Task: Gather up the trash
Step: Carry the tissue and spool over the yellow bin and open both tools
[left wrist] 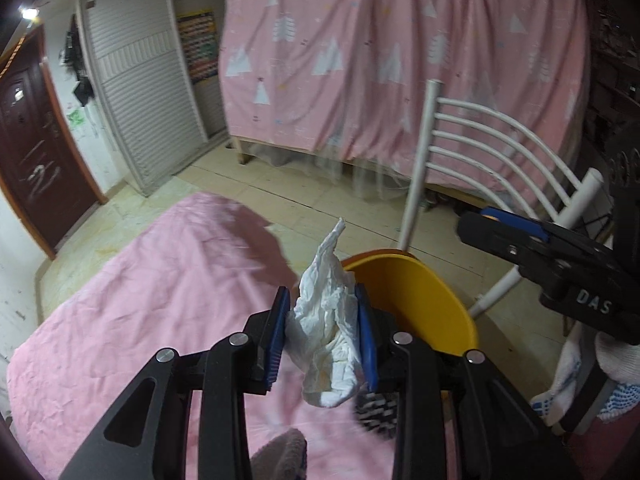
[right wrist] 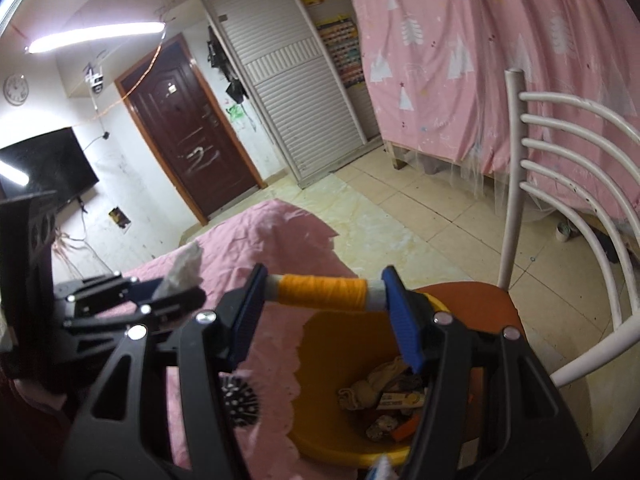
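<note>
Crumpled white tissue sits pinched between the blue pads of the left gripper, jaws drawn narrow around it. Its twisted tip stands up beyond the fingertips and a loose lobe hangs below them toward the pink bedspread. This gripper hangs over the bedspread's edge nearest the yellow bin, the tissue just beside the bin's rim but not yet over its mouth.

In the right wrist view, the right gripper holds a spool of orange thread endwise, one pale end cap against each blue pad, with the jaws at a middling width set by the spool's length. The spool hangs above the far rim of the yellow bin, whose mouth opens directly below it. Inside the bin lie a wadded cream cloth, a printed wrapper and other scraps too small to tell.

The bin stands on the orange seat of a white metal chair, pressed against the scalloped edge of the bedspread. A black round hairbrush lies on the bedspread beside the bin's near rim. The left gripper with its tissue shows to the left of the right one, apart from it.
</note>
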`<state>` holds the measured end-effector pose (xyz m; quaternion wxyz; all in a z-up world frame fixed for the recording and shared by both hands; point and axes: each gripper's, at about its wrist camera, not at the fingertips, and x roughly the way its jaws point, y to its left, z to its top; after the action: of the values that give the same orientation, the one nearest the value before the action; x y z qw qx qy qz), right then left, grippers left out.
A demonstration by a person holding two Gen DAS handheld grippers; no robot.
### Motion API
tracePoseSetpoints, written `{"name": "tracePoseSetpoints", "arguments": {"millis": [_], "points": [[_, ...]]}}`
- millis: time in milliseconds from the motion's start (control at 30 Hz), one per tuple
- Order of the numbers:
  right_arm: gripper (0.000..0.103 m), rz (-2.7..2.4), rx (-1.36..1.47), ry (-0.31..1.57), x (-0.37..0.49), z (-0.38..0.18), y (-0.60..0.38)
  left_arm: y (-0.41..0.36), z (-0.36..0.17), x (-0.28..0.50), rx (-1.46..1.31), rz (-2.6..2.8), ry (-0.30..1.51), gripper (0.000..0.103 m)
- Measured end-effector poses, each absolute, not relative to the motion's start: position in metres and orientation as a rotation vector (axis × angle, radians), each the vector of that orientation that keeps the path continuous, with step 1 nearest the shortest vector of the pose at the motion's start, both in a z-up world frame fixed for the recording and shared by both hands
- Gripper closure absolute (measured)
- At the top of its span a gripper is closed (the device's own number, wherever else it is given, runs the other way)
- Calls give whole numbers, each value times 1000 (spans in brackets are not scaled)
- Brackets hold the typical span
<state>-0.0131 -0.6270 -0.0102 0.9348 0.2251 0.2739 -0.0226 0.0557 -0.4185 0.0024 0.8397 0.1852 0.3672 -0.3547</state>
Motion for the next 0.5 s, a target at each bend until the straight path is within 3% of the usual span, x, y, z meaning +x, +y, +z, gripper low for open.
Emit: {"name": "tracePoseSetpoints", "arguments": {"millis": [200,233,300,367,500], "points": [[46,-56,488,558,-14,-16,-637,-442,-15,46,407,-814,801,81],[46,-56,491,558,-14,-17,-638,-444,-17,46,398,-826,805,77],[46,-56,496,558,-14,-18,-640,-450,-19,48,381,-852,825,54],[46,-56,500,560,-14,-20,-640,-451,-21,48,380,-846,821,43],[46,-51,502,571,-11,-23,-639,-446,-26,51,383,-831,831,43]]}}
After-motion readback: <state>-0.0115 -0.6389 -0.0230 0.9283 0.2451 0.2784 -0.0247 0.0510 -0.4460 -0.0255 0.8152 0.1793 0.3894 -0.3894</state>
